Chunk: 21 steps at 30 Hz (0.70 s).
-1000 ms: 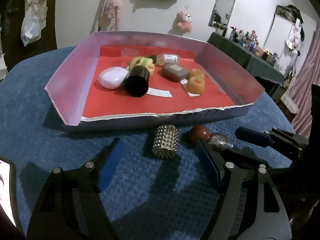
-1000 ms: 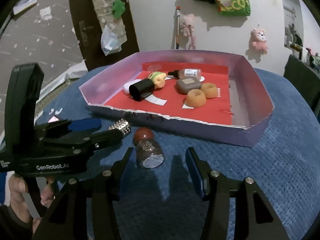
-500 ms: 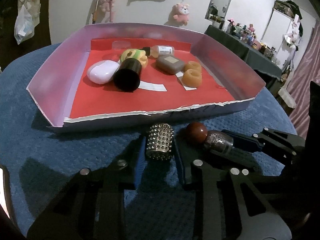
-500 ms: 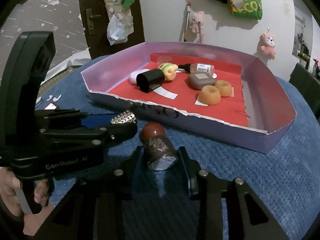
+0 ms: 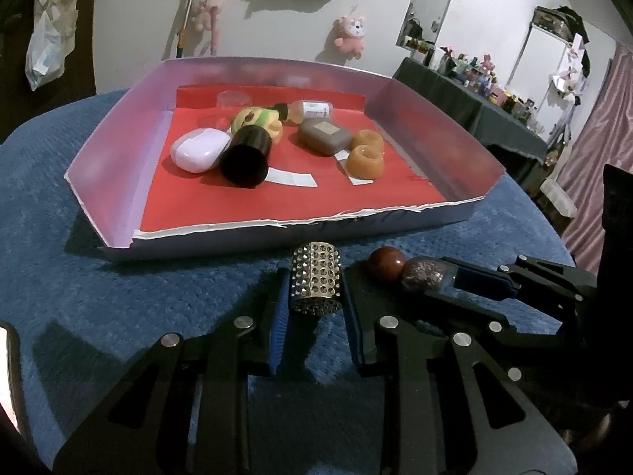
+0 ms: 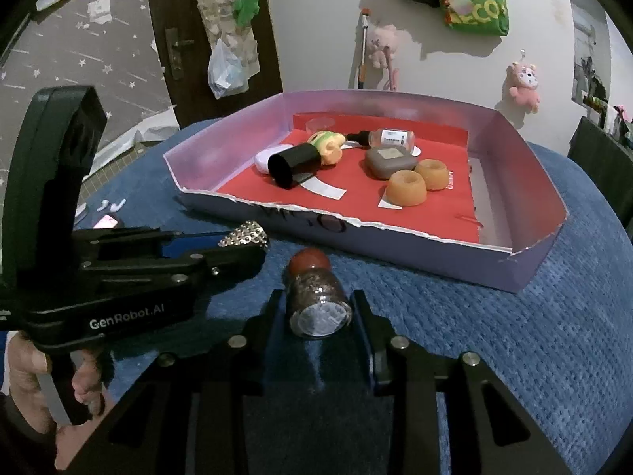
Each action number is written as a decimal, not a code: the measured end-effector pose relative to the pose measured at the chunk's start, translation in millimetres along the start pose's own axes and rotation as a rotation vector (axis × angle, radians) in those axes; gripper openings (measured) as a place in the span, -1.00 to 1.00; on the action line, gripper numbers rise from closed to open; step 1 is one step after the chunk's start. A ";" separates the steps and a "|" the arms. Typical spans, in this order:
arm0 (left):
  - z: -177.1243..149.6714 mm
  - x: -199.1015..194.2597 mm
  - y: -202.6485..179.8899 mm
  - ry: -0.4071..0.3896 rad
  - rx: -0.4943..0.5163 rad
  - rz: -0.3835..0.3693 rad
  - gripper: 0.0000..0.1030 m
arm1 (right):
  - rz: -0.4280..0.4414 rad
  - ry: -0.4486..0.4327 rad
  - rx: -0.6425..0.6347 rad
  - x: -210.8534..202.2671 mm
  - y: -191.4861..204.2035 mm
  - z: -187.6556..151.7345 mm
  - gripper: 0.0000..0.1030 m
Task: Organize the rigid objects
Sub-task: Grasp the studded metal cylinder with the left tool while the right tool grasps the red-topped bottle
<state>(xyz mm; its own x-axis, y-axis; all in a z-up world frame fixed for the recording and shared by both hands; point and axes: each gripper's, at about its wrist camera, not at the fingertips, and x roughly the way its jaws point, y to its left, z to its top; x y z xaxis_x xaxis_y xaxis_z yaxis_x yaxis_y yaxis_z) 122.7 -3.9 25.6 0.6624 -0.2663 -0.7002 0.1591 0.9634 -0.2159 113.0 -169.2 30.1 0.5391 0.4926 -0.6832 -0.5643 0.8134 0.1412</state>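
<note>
Left wrist view: the left gripper [image 5: 315, 297] has its jaws clamped on a studded metal cylinder [image 5: 315, 285], the blue pads pressing its two sides. The cylinder lies on the blue-carpeted counter [image 5: 118, 269], just in front of the near wall of a shallow cardboard tray [image 5: 114, 166] with pale purple walls and a red floor. To the right, the right gripper [image 5: 431, 281] reaches in from the side around a small glitter-filled bottle [image 5: 425, 277] with a round red-brown cap [image 5: 385, 265]. Inside the tray lie a white oval case [image 5: 199, 149], a black cylinder [image 5: 246, 156] on its side touching it, a yellow-green toy [image 5: 257, 118] behind that, a small clear bottle with a dark cap [image 5: 310, 110], a grey rounded case [image 5: 325, 136] and two orange rings [image 5: 366, 154] side by side. A clear lid [image 5: 234, 99] sits at the tray's back wall.

Right wrist view: the right gripper [image 6: 318, 312] has the glitter bottle [image 6: 318, 301] between its jaws, which are closing the last bit – both pads already touch the bottle's sides. The bottle lies on the counter [image 6: 534, 336] with its flat base toward the camera and the red-brown cap [image 6: 309, 261] pointing at the tray [image 6: 395, 239]. At left, a hand [image 6: 27, 384] grips the handle of the left gripper [image 6: 245, 239], from whose tip the studded cylinder [image 6: 245, 233] pokes out – just short of the tray's torn front edge.
</note>
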 end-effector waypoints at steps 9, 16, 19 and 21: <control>-2.0 -8.1 -4.8 -0.010 0.003 -0.010 -0.53 | 0.006 -0.020 -0.004 -12.6 4.1 1.0 -0.35; -2.2 -14.1 -8.1 -0.016 0.006 -0.015 -0.54 | 0.019 -0.034 0.001 -20.9 4.9 0.3 -0.35; -2.7 -14.8 -8.9 -0.017 0.007 -0.016 -0.54 | 0.025 -0.041 0.003 -24.8 5.5 -0.2 -0.35; -3.0 -16.2 -10.4 -0.018 0.007 -0.020 -0.54 | 0.029 -0.046 0.002 -26.9 6.1 0.1 -0.35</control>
<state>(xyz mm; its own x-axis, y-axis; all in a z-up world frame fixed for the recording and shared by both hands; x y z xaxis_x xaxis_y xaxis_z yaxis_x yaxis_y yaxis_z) 108.0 -9.7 37.1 0.6722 -0.2854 -0.6831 0.1782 0.9580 -0.2249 95.1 -177.4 49.5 0.5507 0.5294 -0.6454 -0.5786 0.7994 0.1620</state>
